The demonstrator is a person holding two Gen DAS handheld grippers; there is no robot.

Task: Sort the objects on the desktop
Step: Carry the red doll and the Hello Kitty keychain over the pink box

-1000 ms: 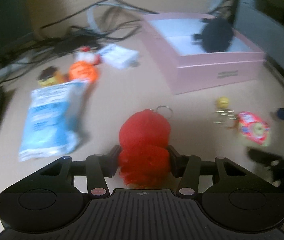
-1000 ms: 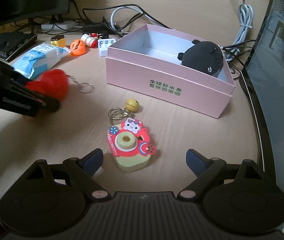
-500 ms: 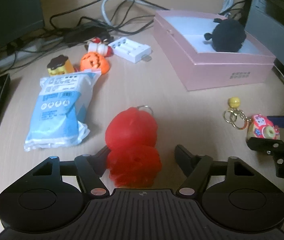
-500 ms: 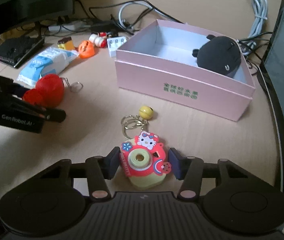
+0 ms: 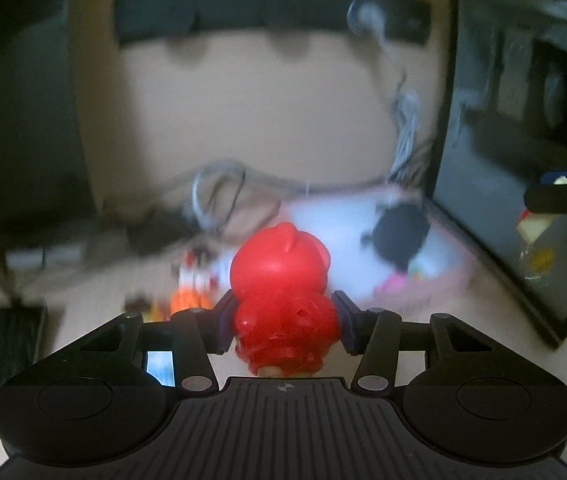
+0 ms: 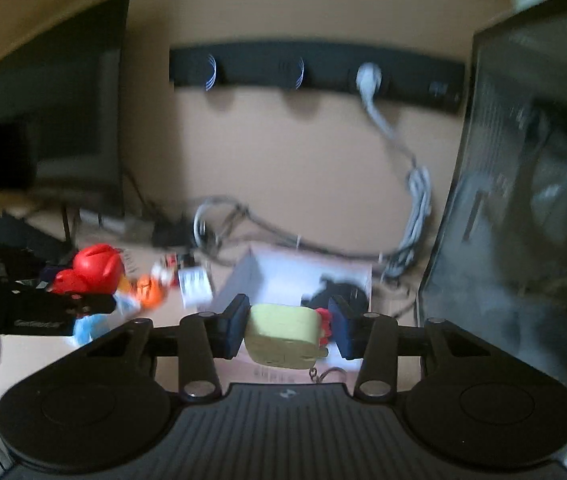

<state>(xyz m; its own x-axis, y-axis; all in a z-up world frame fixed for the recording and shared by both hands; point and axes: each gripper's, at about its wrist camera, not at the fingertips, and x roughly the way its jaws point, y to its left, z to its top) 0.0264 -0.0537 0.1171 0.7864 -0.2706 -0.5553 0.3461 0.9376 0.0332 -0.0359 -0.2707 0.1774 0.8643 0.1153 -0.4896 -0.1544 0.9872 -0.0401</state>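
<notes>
My left gripper [image 5: 285, 326] is shut on the red toy figure [image 5: 281, 292] and holds it in the air above the desk. My right gripper [image 6: 285, 330] is shut on the yellow-green camera keychain [image 6: 283, 336], also lifted, its ring [image 6: 329, 374] hanging below. The pink box [image 5: 423, 284] lies ahead, blurred, with a black plush toy [image 5: 401, 234] inside; it also shows in the right wrist view [image 6: 315, 272]. The left gripper with the red toy shows at the left of the right wrist view [image 6: 83, 270].
An orange toy [image 6: 149, 296], a white charger [image 6: 193, 286] and a blue packet [image 6: 85, 326] lie left of the box. Tangled cables [image 6: 223, 224] run behind. A monitor [image 6: 55, 120] stands at the left, a dark PC case [image 6: 531, 200] at the right.
Both grippers have lifted off the desk with their toys and tilted up toward the wall. The left gripper has closed on the red toy. The views are now blurred.
</notes>
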